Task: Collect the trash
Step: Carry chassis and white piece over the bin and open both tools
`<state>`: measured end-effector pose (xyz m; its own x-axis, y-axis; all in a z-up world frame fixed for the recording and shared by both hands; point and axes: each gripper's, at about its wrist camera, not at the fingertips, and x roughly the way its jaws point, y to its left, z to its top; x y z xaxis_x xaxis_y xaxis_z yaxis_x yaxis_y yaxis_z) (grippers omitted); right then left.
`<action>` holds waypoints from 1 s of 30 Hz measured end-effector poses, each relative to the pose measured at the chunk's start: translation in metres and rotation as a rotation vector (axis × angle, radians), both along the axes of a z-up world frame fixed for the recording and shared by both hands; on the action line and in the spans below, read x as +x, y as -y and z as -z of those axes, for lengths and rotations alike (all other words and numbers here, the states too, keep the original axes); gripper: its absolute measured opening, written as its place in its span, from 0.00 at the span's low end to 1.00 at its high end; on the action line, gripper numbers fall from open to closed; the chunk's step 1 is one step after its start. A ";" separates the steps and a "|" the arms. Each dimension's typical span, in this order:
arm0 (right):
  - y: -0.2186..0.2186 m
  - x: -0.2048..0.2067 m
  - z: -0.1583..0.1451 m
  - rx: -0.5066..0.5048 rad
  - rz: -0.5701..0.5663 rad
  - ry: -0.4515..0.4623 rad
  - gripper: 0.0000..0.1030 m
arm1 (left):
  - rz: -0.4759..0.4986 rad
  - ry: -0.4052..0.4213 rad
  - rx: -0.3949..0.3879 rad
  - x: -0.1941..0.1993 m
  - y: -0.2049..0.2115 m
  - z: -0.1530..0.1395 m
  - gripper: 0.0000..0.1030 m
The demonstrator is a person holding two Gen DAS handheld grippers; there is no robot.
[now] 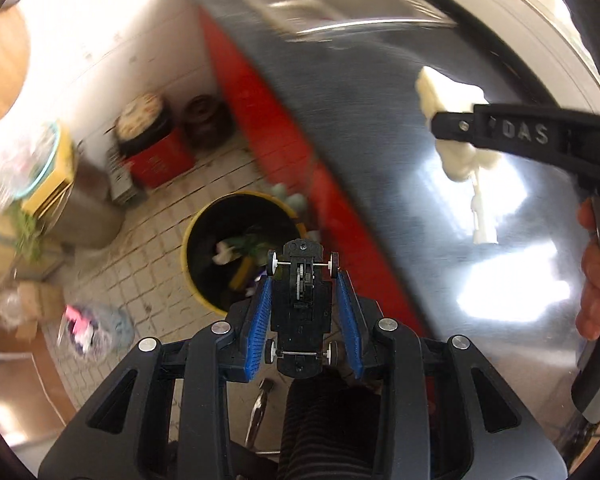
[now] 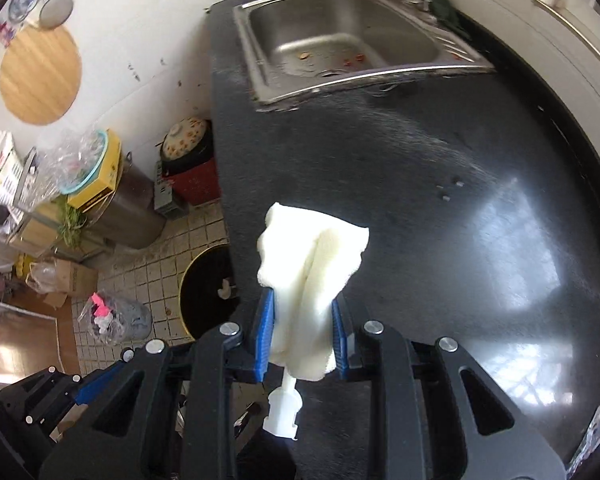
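Left gripper (image 1: 302, 276) clamping toy car chassis (image 1: 300, 308), right gripper (image 2: 304, 312) clamping white foam piece (image 2: 312, 264)

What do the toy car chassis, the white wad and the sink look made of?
Toy car chassis: black moulded plastic, thin bare metal axles, white wheel hubs. White wad: soft, matte, folds limply like foam or cloth; the stiff white piece below looks like plastic. Sink: brushed stainless steel, bright rim highlights.

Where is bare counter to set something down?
The dark counter is bare between the sink and the right gripper, apart from a few small bits. The floor left of it is crowded: yellow-rimmed bin, bagged rubbish, boxes.
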<state>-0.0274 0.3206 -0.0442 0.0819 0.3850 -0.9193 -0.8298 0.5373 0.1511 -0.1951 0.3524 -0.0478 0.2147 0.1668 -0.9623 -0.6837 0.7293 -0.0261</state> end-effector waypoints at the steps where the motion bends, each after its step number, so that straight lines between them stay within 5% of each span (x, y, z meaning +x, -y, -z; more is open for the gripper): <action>1: -0.015 -0.009 0.003 -0.001 -0.022 -0.004 0.25 | -0.022 -0.005 -0.004 -0.009 -0.007 0.003 0.31; 6: -0.078 -0.050 0.021 -0.028 -0.135 -0.018 0.25 | -0.110 -0.020 -0.034 -0.041 -0.032 0.023 0.31; 16: -0.137 -0.095 0.075 -0.127 -0.274 -0.037 0.25 | -0.217 -0.018 -0.111 -0.069 -0.073 0.071 0.31; 30: -0.165 -0.102 0.134 -0.221 -0.315 -0.062 0.26 | -0.285 0.008 -0.233 -0.070 -0.105 0.126 0.31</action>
<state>-0.1298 0.4858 -0.1787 -0.0669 0.1747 -0.9824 -0.9522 0.2829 0.1151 -0.2648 0.4570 -0.1734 0.1987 -0.0021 -0.9801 -0.8578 0.4832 -0.1749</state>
